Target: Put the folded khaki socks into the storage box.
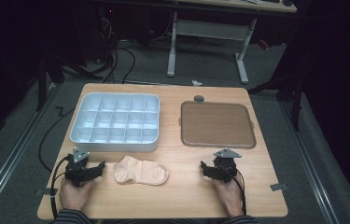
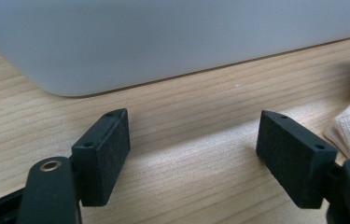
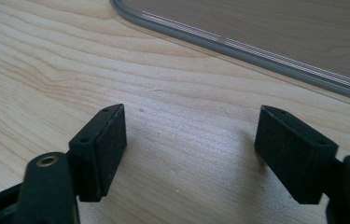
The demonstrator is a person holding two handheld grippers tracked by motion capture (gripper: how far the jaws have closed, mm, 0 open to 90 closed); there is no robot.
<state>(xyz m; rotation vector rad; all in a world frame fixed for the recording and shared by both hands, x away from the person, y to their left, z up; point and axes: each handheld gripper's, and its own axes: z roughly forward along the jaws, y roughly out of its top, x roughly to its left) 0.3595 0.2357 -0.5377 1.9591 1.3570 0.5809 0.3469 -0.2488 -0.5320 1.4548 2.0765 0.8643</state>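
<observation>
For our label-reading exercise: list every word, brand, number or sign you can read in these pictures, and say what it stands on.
None: no readable text shows.
White plastic compartment box: plain, no label.
Brown square tray with a clear rim: no print.
Pale peach sock: no mark visible.
Light wooden table: bare grain.
Black jaw pads of the left tool and right tool: unmarked.
</observation>
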